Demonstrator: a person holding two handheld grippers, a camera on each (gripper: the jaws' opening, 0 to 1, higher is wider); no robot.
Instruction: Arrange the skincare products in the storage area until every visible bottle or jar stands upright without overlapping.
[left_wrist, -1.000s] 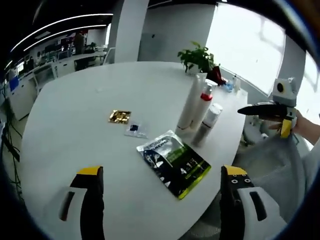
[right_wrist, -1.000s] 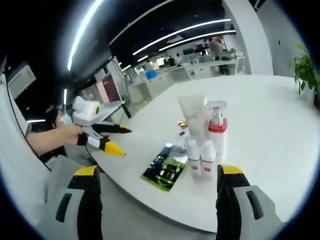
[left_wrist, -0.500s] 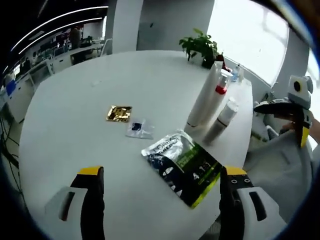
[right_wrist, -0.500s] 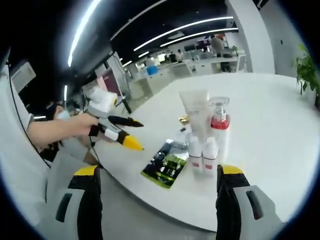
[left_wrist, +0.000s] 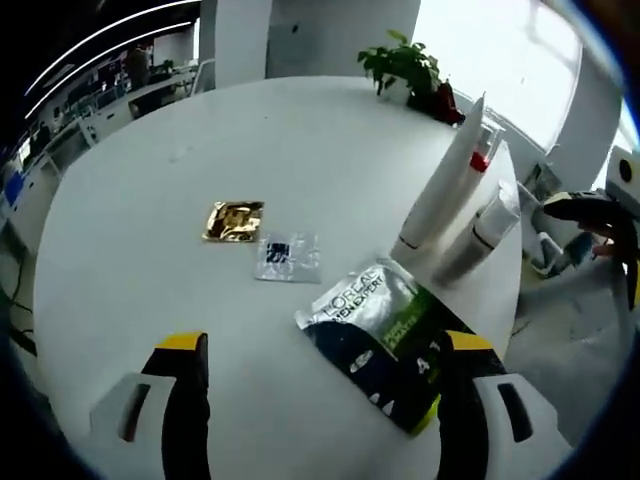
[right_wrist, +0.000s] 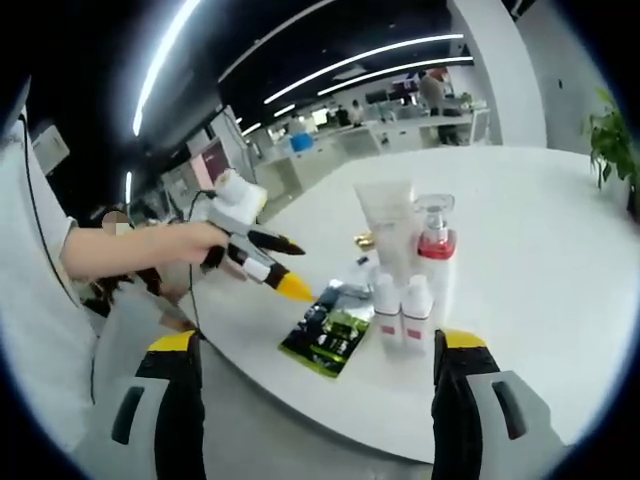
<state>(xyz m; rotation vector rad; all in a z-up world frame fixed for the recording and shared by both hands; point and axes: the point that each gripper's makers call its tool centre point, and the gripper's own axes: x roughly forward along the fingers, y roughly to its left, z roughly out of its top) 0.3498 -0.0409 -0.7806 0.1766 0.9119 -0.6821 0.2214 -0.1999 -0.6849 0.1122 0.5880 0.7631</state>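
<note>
Your left gripper (left_wrist: 315, 400), fingers apart and empty, has moved closer over the surface (left_wrist: 150, 200); the sachet (left_wrist: 385, 335) lies flat at 5 o'clock. Bottles (left_wrist: 445, 190) stand upright at 2 o'clock. Your right gripper (right_wrist: 310, 400), fingers apart, hovers.

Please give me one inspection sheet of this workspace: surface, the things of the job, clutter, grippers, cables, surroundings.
Surface: white round table, mostly bare.
Job's things: tall white tube, pump bottle with red collar and two small bottles stand upright, grouped near the table edge.
Clutter: green-black sachet, gold packet and small clear packet lie flat.
Grippers: left gripper open, above the sachet end; right gripper open, holding nothing.
Cables: thin dark cable by the person's hand.
Surroundings: potted plant, office desks behind.
</note>
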